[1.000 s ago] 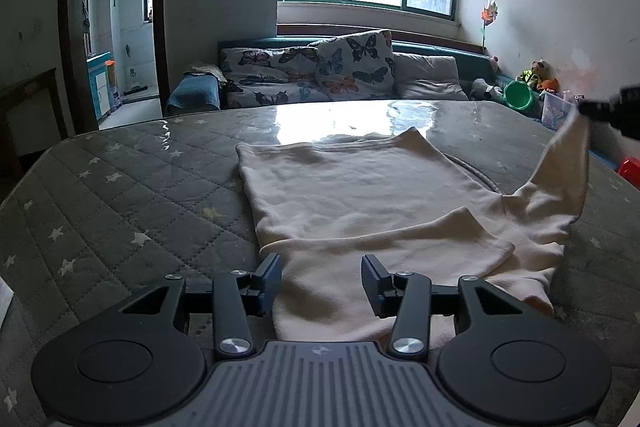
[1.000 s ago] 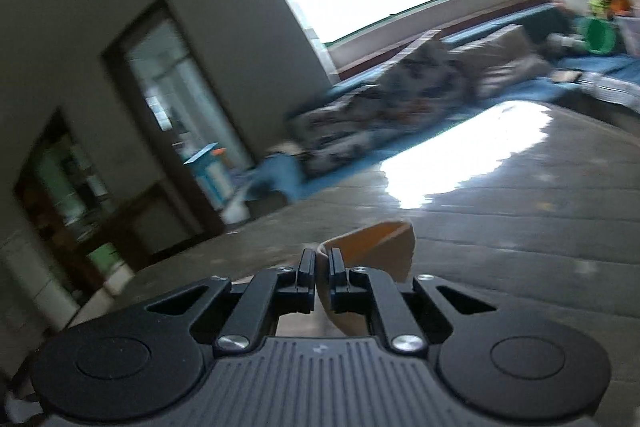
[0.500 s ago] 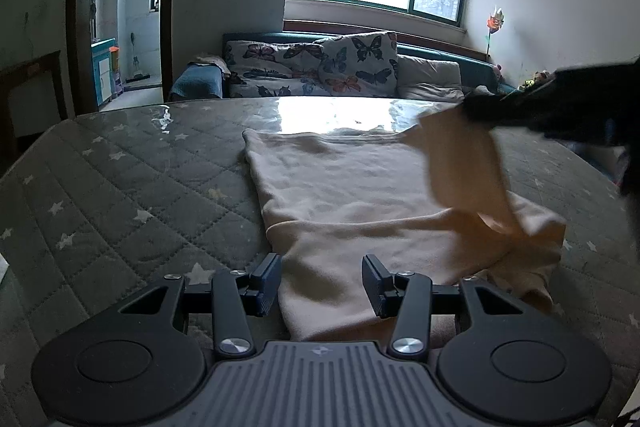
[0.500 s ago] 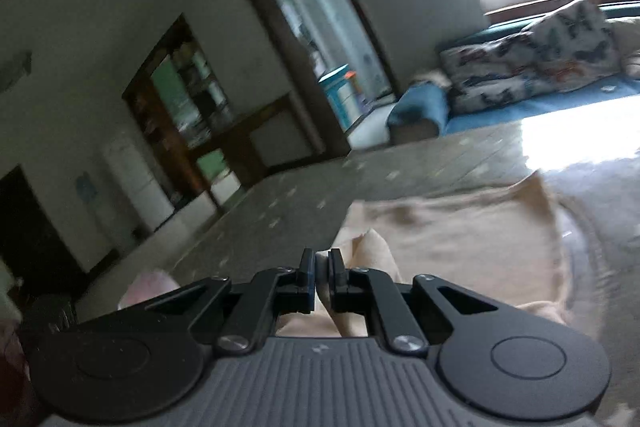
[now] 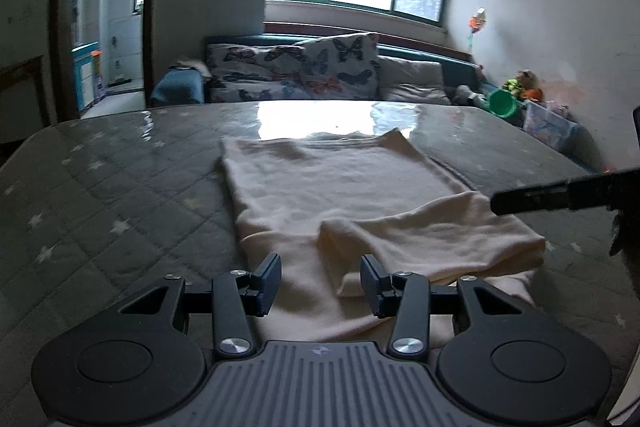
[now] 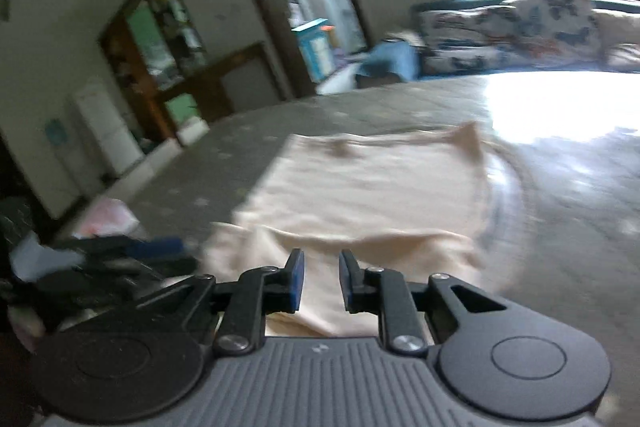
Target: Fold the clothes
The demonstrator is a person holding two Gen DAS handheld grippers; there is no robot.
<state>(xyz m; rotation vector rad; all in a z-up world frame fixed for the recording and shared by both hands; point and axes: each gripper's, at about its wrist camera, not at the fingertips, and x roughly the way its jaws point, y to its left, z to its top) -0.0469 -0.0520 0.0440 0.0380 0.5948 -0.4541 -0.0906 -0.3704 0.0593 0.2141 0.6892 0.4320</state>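
A cream garment (image 5: 336, 187) lies flat on the grey quilted table (image 5: 100, 187). One sleeve (image 5: 432, 235) is folded across its near part. My left gripper (image 5: 320, 283) is open and empty, low over the garment's near edge. My right gripper (image 6: 321, 281) is open and empty just above the folded sleeve (image 6: 360, 247). It also shows in the left wrist view (image 5: 560, 195) as a dark bar at the right, beside the sleeve's end. The left gripper also shows in the right wrist view (image 6: 132, 255), blurred, at the left.
A sofa with butterfly cushions (image 5: 300, 75) stands behind the table under a bright window. A green bucket (image 5: 502, 103) and toys sit at the far right. An open doorway (image 5: 108, 27) is at the left. A glossy patch (image 5: 320, 119) covers the table's far side.
My right gripper carried the sleeve leftward across the garment, laid it down and opened. The sleeve now lies folded on the body. My left gripper stayed in place, open.
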